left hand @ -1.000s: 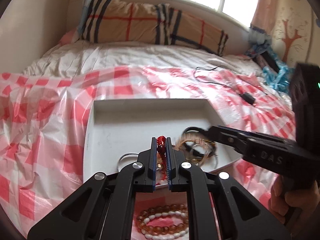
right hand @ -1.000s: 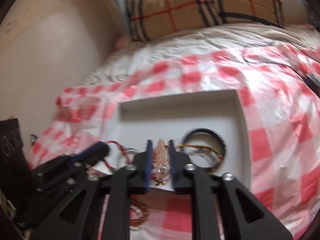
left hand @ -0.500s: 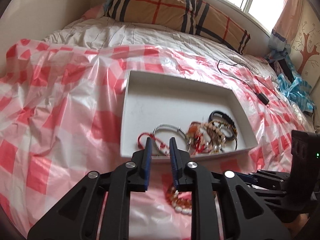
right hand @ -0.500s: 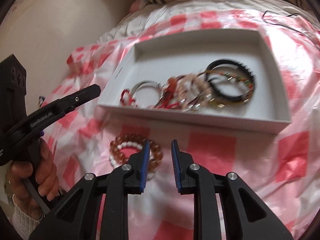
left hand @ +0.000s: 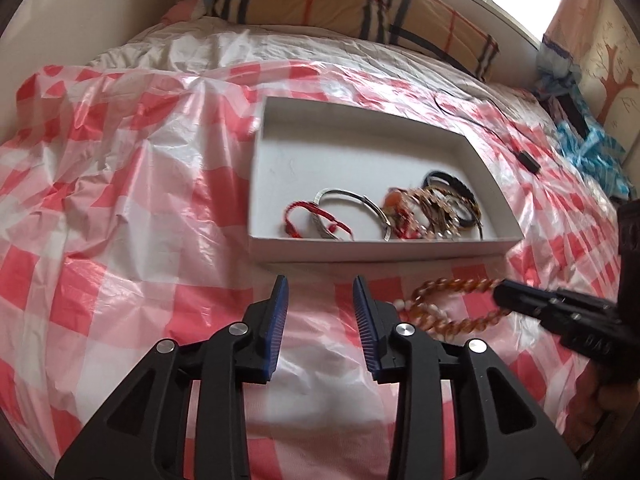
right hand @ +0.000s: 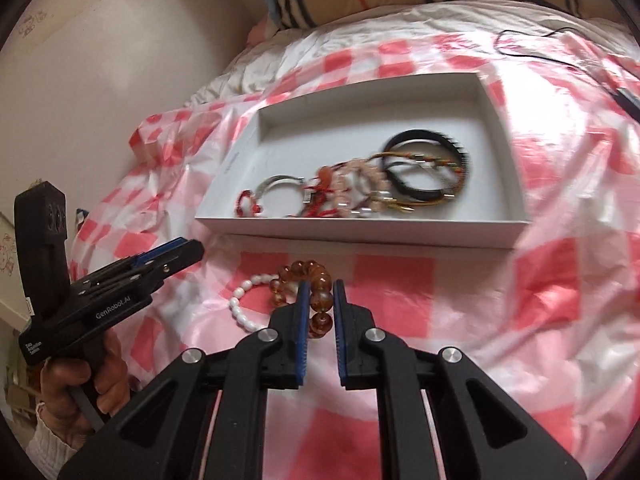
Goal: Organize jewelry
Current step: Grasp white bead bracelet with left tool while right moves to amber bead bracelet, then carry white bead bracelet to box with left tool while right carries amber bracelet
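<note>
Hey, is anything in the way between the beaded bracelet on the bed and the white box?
Only the box's near wall, which the amber bracelet must be lifted over. The right gripper already straddles its beads; the plastic sheet between is bare.

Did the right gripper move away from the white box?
Yes. The right gripper pulled back out of the white box and now sits around the amber bracelet on the checked sheet.

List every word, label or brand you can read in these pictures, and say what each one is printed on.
"GenRobot.AI": side of the left gripper, seen from the right wrist view.
"Data Acquisition System": small print on the same gripper's handle, partly guessed since the last word is tiny.
"DAS": side of the right gripper in the left wrist view, blurred and only partly legible.
The white tray shows no readable text.
</note>
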Tool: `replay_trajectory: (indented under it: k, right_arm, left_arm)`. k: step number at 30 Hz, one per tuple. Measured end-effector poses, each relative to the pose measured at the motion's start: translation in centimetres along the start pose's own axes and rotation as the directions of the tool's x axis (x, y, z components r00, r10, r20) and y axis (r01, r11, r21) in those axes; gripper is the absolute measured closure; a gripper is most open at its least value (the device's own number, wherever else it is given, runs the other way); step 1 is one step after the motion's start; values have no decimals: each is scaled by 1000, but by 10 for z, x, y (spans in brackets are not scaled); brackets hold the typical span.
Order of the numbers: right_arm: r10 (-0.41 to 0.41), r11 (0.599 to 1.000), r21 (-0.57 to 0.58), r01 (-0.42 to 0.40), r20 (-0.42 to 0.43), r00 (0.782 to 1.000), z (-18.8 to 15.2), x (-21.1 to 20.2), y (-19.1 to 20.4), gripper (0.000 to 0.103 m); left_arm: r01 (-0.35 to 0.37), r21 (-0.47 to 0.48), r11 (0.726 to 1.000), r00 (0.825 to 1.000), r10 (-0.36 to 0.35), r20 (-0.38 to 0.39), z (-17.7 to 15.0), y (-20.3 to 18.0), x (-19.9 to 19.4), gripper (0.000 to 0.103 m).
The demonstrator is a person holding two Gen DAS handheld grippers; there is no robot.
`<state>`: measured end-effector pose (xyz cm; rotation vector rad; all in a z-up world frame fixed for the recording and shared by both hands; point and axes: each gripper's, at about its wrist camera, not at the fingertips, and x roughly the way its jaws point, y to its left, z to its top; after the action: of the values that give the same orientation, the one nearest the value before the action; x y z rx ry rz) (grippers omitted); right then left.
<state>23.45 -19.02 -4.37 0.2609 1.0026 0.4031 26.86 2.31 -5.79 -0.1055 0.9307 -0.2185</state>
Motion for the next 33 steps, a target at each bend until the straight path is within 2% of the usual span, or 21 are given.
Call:
replay_trajectory:
  k: [3, 7, 10, 11, 12, 14, 15, 18, 23, 27, 33]
  right_arm:
    - [-48, 998, 35, 48, -11, 999, -9, -11, -23, 91]
    - [-88, 994, 65, 93, -64, 994, -19, -11, -50, 90]
    - [-93, 993, 67, 98, -83, 992, -20, -5, -57, 78]
    - [-98, 993, 53, 103, -83, 992, -20, -3, -56, 75]
    - [-126, 992, 17, 128, -84, 989, -20, 1, -51, 75]
    - [-167, 986, -41, 165, -83, 982, -22, 7, -42, 76]
    - [-175, 983, -68, 170, -85, 981, -23, 8, -36, 88]
    - [-113, 993, -52, 109, -86, 990, -24, 4, -32, 91]
    - [43, 995, 92, -42, -9, 999, -26, -23, -42, 91]
    - [108, 983, 139, -117, 69, 992, -17, -50, -44, 91]
    - [124, 983, 117, -140, 136, 983, 5, -66, -26, 91]
  left_arm:
    - [11, 84, 996, 999, -8, -37, -2, -21, 10, 67]
    - [-3, 191, 982, 996, 20, -90, -5, -48, 30, 63]
    - [-39, 250, 967, 989, 74, -131, -11, -62, 48, 63]
    - [-56, 272, 961, 988, 92, -123, -14, -66, 50, 67]
    - [-37, 286, 957, 989, 77, -127, -17, -70, 49, 84]
    - [-15, 307, 952, 989, 60, -137, -20, -75, 46, 96]
    - [-12, 316, 949, 989, 57, -134, -22, -77, 44, 96]
    - [69, 264, 962, 989, -31, -144, -22, -74, 32, 96]
    - [191, 162, 968, 981, -183, -65, -12, -67, -5, 96]
    - [235, 125, 964, 972, -235, -17, -4, -65, -25, 96]
    - [262, 102, 960, 963, -267, 35, 11, -62, -46, 96]
